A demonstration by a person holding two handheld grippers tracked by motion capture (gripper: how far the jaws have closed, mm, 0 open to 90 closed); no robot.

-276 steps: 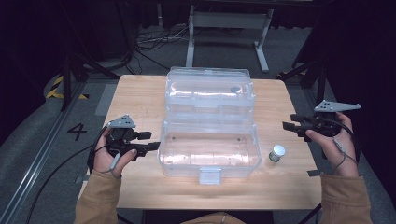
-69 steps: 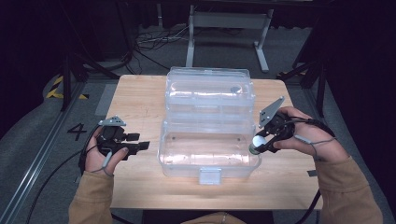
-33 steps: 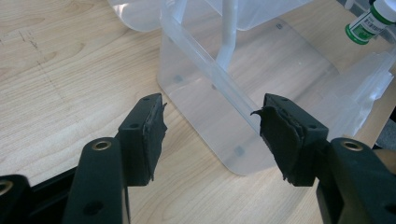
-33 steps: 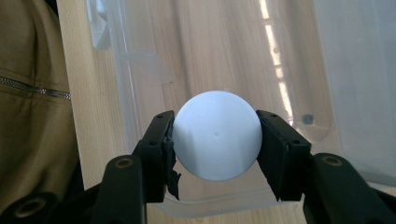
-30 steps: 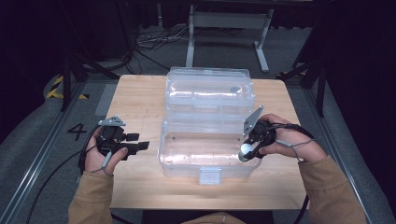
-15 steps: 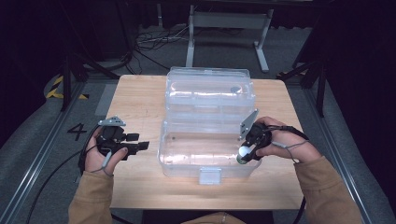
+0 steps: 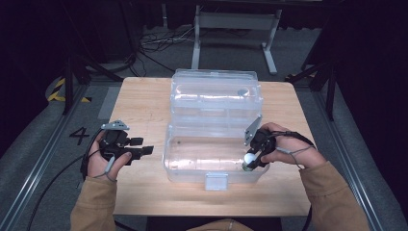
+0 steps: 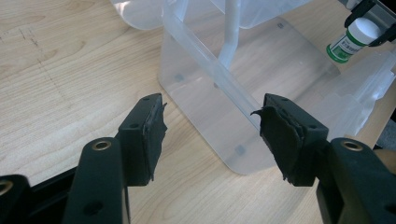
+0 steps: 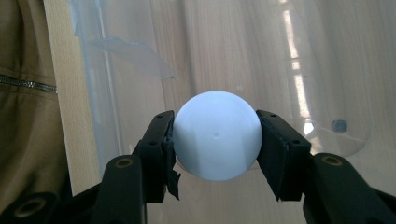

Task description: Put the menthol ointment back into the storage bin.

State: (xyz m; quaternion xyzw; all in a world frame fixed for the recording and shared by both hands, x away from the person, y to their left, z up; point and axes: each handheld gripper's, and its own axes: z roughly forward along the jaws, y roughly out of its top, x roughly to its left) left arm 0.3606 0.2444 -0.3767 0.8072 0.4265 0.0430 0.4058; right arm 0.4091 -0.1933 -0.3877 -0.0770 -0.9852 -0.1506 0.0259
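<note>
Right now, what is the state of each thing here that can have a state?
Clear plastic box: open, lid folded back.
Small bottle: white cap on, upright, held over the box.
Right gripper: shut on the bottle's cap.
Left gripper: open, holding nothing, beside the box.

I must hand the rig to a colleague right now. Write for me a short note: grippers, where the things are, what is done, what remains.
Right gripper: shut on the small bottle, white cap and green label, held over the right front corner of the clear open box.
Left gripper: open, holding nothing, over the table just left of the box.
Done: bottle picked up and brought to the box.
Left: lower the bottle in, release it, withdraw; probably close the lid afterwards.
</note>
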